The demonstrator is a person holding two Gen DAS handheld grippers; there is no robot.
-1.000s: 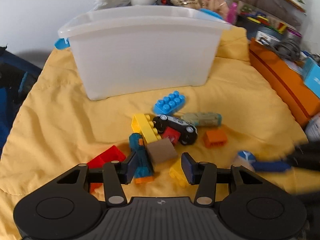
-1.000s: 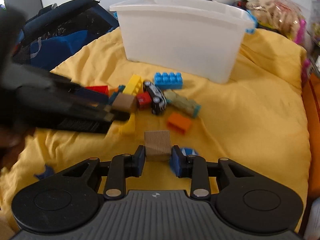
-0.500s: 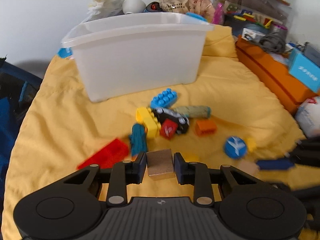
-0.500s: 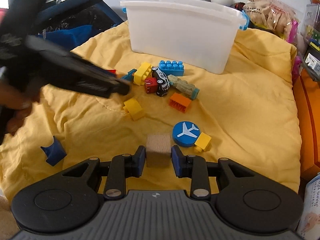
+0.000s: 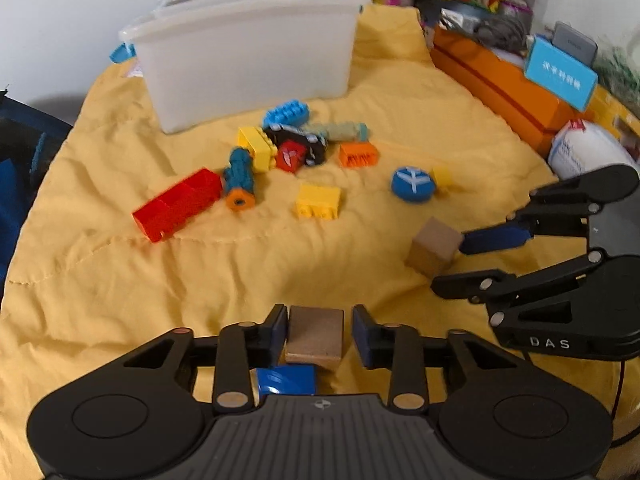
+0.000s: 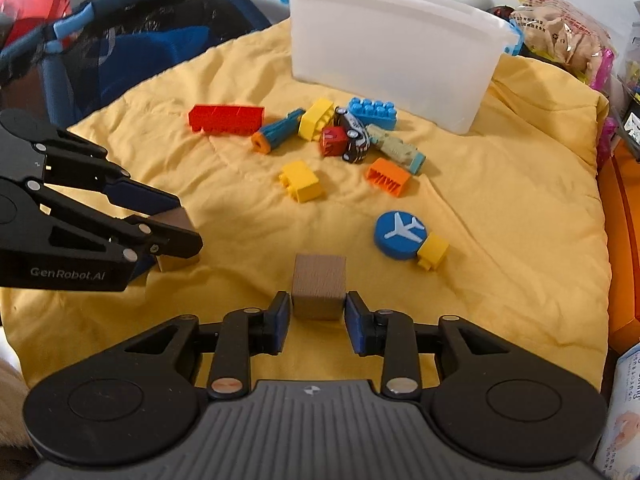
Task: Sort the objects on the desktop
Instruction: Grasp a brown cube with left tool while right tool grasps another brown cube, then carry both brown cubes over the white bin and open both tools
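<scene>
Cubes: left gripper (image 5: 320, 334) and right gripper (image 6: 313, 315) each clamp one wooden cube, grouping like pieces apart from bricks (image 6: 226, 119).

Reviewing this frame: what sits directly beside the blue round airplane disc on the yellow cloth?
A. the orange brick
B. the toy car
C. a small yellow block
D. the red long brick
C: the small yellow block lies against the edge of the airplane disc; the other toys lie farther back, toward the white bin.

The white bin (image 5: 248, 60) hides its contents behind frosted walls; a blue piece (image 5: 285, 380) sits half-covered under the left gripper's (image 5: 320, 334) wooden cube (image 5: 316, 336). The baby-print pack (image 6: 622, 412) is cut off by the frame edge; its lettering is unreadable.
</scene>
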